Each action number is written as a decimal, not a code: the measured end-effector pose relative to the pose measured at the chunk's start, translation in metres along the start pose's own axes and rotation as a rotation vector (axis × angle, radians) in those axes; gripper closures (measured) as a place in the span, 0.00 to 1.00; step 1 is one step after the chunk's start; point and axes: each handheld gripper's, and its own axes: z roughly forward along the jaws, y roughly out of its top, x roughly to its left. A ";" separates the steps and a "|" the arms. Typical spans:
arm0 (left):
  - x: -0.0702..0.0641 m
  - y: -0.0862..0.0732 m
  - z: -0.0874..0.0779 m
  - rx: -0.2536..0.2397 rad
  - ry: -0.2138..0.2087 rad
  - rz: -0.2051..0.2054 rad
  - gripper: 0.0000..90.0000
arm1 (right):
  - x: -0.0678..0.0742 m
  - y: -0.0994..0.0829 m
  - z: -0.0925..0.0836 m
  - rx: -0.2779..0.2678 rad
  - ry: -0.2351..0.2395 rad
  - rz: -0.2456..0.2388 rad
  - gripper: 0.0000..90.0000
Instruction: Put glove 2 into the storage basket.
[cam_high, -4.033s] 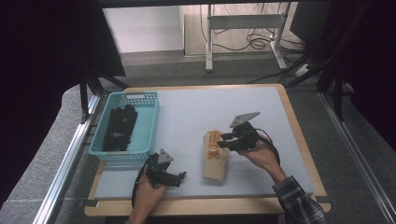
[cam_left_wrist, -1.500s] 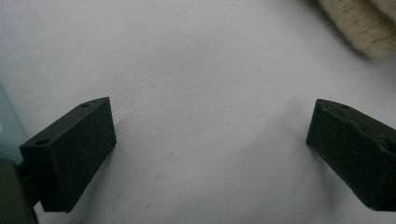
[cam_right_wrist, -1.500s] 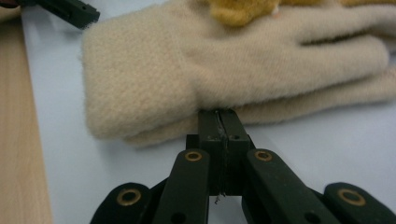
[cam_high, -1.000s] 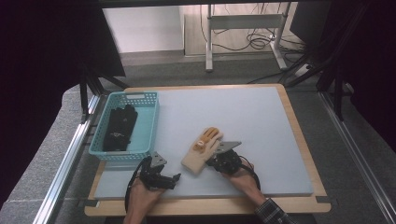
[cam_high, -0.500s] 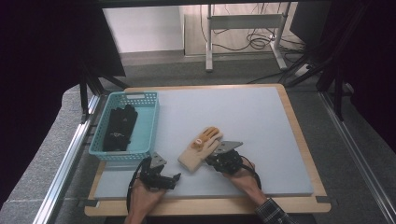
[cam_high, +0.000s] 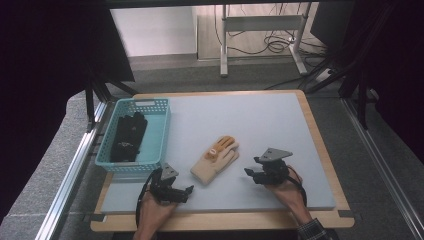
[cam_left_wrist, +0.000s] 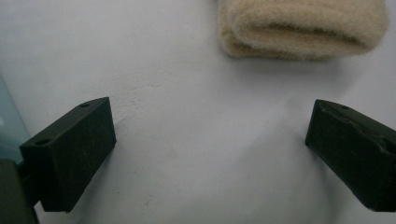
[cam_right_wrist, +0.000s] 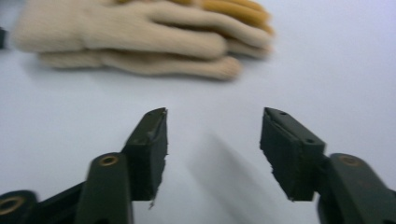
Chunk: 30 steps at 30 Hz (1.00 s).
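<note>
Lab, framed test table (cam_high: 320, 150), floor cables (cam_high: 272, 45)

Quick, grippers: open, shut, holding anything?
Left gripper: open, holding nothing, short of the cream knitted gloves.
Right gripper: open, jaws have just been opening, nothing between them; gloves lie apart.

Tongs (cam_right_wrist: 212, 154) just opened, empty, near the cream gloves (cam_right_wrist: 140, 37).

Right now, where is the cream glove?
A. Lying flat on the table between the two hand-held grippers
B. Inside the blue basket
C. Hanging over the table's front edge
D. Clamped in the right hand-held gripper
A: the cream glove lies flat on the table, with the left hand-held gripper and the right hand-held gripper apart from it on either side, both with open jaws.
</note>
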 end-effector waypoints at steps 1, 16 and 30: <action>0.000 0.000 0.000 0.000 0.000 -0.001 0.02 | 0.000 0.000 0.000 0.000 0.000 0.000 0.41; -0.001 0.000 0.001 -0.006 0.000 -0.007 0.02 | -0.029 -0.024 0.000 0.078 -0.079 0.062 0.17; -0.001 0.003 0.000 0.012 -0.002 0.001 0.02 | -0.031 -0.025 0.001 0.084 -0.071 0.086 0.16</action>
